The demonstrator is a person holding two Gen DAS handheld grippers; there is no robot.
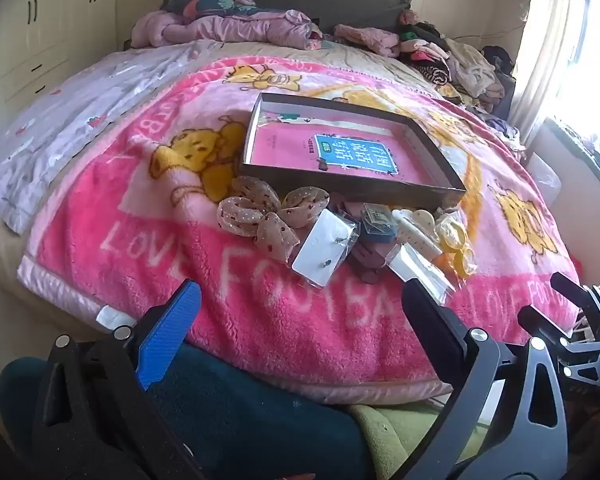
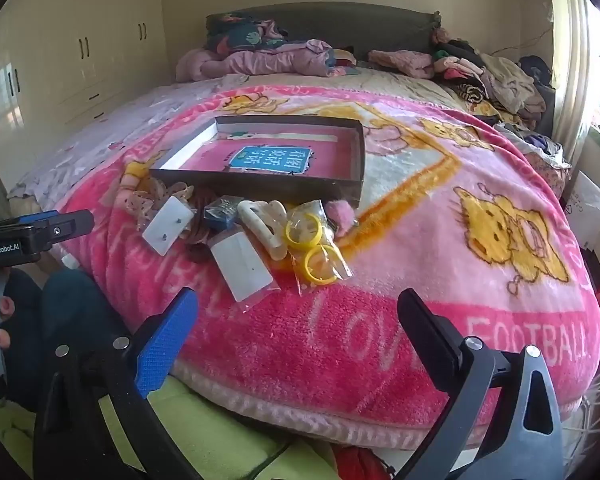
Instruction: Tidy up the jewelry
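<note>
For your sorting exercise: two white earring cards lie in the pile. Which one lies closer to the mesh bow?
The earring card overlapping the mesh bow; the other card lies further right, beside the yellow rings.

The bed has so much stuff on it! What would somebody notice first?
Probably the bright pink blanket with yellow bears that covers the bed. In its middle lies a shallow brown box holding a pink book, and just in front of the box sits a jumble of hair things: a dotted bow, a cream claw clip and bagged yellow rings.
</note>
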